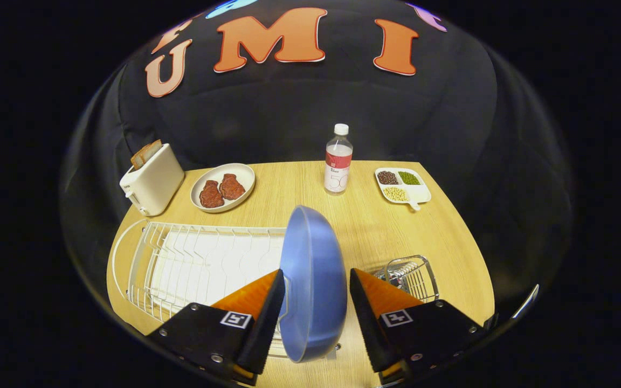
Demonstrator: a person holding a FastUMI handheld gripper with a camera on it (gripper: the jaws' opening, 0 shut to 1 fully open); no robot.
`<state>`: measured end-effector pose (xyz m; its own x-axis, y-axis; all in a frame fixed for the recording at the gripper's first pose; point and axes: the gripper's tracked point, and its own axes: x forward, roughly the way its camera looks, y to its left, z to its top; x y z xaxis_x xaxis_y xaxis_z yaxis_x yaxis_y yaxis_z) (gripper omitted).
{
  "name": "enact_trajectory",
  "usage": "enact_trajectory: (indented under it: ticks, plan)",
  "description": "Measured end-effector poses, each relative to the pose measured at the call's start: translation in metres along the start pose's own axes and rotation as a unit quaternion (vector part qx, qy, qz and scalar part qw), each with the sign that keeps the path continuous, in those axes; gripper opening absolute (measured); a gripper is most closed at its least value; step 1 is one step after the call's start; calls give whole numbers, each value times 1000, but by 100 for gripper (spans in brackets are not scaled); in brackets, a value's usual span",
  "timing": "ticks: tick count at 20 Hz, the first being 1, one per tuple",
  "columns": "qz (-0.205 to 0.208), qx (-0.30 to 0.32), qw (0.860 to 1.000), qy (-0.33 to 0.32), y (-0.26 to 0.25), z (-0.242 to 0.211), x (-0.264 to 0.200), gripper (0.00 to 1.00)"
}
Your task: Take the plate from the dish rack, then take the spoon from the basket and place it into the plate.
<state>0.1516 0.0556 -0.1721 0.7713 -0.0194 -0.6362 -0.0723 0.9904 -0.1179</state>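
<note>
The gripper (315, 293) holds the round blue plastic plate (313, 285) upright between its two fingers, clamped on it, beside the white wire dish rack (202, 264) and the small wire basket (410, 277) on the wooden table (370, 221).

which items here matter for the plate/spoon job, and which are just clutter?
Job: blue plate standing on edge between the gripper fingers; dish rack; wire basket, contents unclear.
Clutter: toaster, plate of meat, water bottle, bean tray.
</note>
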Motion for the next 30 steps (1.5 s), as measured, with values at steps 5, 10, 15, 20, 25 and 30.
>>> enact_trajectory:
  ticks: [5,10,15,20,25,30]
  plan:
    - [-26,13,1000,7,-3,2,3,32]
    - [-77,3,997,8,-17,9,-4,24]
    - [-104,-30,994,-15,-14,27,-11,23]
    - [-120,-54,991,-23,-11,30,-15,23]
    - [-133,-80,987,-46,-7,41,-28,23]
    - [-101,-64,991,-56,2,40,-55,23]
